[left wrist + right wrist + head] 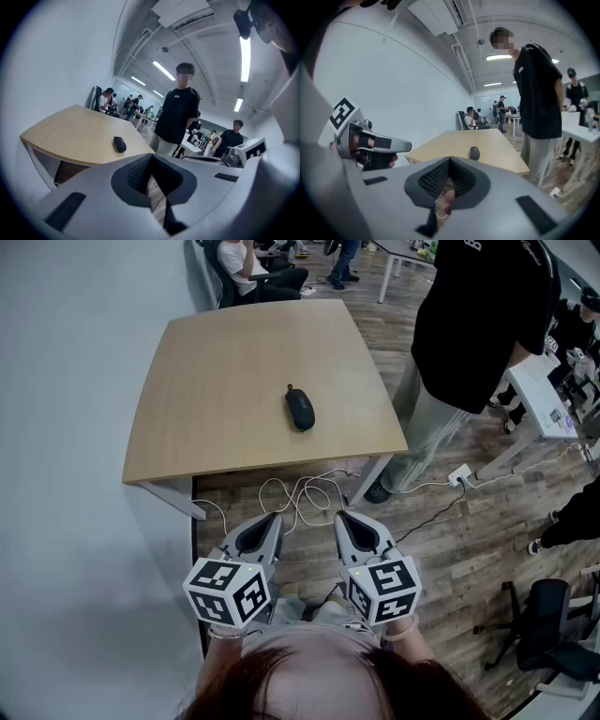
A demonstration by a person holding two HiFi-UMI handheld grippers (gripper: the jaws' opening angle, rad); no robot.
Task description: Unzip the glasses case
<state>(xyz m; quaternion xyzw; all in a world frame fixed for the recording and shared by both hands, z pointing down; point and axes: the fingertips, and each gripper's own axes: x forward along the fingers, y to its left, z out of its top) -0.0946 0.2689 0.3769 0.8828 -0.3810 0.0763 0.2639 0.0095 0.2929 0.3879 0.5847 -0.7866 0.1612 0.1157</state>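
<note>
both grippers hang short of the table's near edge, left gripper and right gripper, each with jaws together on nothing. well ahead, the black glasses case lies flat on the wooden table, its long axis pointing away, near end angled slightly right. its zipper is too small to make out.

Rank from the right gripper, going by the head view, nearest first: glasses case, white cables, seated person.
1. White cables: on the floor, just ahead of the right gripper.
2. Glasses case: on the table, near its middle.
3. Seated person: beyond the table's far edge.
</note>
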